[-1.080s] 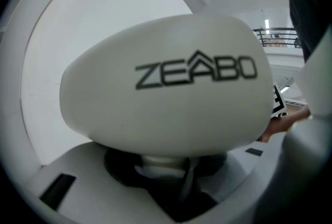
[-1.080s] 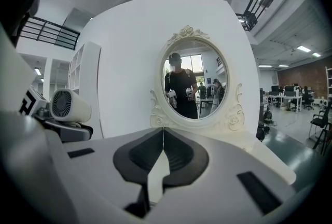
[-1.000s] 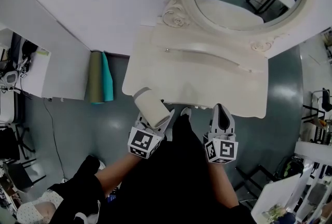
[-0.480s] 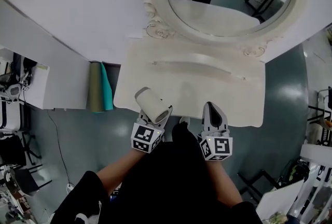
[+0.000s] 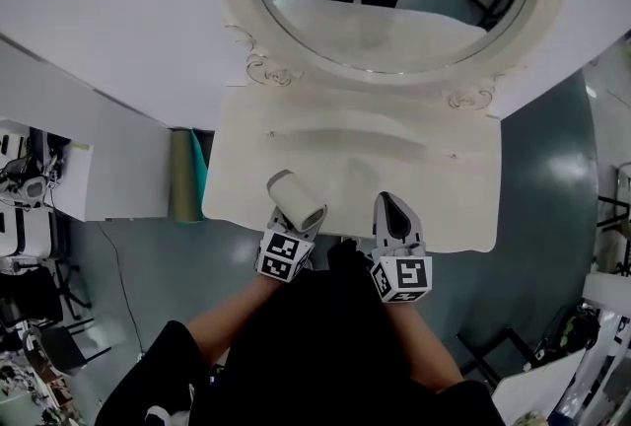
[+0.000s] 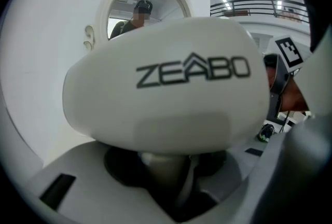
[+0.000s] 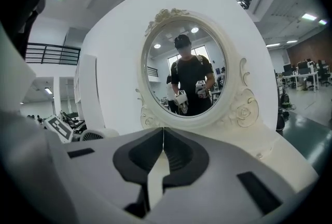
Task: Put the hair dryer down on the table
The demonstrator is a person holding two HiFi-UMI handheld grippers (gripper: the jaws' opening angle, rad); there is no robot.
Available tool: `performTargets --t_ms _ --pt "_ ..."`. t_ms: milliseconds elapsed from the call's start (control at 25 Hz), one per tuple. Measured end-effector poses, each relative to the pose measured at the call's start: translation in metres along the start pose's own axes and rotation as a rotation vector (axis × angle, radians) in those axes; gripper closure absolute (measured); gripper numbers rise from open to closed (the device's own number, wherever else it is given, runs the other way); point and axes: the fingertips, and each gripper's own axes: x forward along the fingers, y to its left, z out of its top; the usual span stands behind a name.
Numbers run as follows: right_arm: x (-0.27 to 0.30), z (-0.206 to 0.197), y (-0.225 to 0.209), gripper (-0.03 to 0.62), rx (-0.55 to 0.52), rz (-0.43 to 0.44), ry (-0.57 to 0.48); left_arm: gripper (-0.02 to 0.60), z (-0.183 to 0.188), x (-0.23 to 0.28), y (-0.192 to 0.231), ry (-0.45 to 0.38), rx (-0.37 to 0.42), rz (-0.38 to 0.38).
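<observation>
The person stands at the front edge of a white dressing table (image 5: 347, 156), both forearms reaching over that edge. The left gripper (image 5: 297, 233) is clamped on the handle of a white hair dryer (image 5: 297, 201); in the left gripper view the pale handle sits pinched between the dark pads, and the dryer's broad body, with grey lettering on its side, fills nearly everything above the jaws. The dryer is at the table's front edge, left of its middle, its barrel slanting up and away from the person with the round open end toward the gripper. Whether it touches the tabletop I cannot tell from here. The right gripper (image 5: 390, 207) is over the same front edge, right of the table's middle and well apart from the dryer, its jaws pressed together with nothing between them. At the back of the table rises an oval mirror (image 5: 394, 10) in a carved white frame, and its glass reflects the person in dark clothing with both grippers and the dryer. Just off the table's left side stands a green and olive roll (image 5: 183, 176) on the grey floor (image 5: 537, 168).
</observation>
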Motion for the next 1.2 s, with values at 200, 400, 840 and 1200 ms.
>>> performTargets --t_ms 200,400,840,1200 --pt "0.012 -0.005 -0.009 0.576 -0.011 0.042 0.013 0.39 -0.018 0.034 -0.001 0.078 -0.01 -0.011" --pt "0.021 -0.009 -0.023 0.576 -0.017 0.055 0.028 0.39 -0.032 0.06 0.004 0.179 0.09 -0.028" --pt "0.034 -0.028 -0.046 0.576 -0.023 0.057 0.078 0.39 -0.073 0.114 0.006 0.417 0.194 -0.131" --pt "0.059 -0.035 -0.072 0.576 0.02 0.023 0.098 0.389 -0.09 0.13 0.01 0.503 0.207 -0.157"
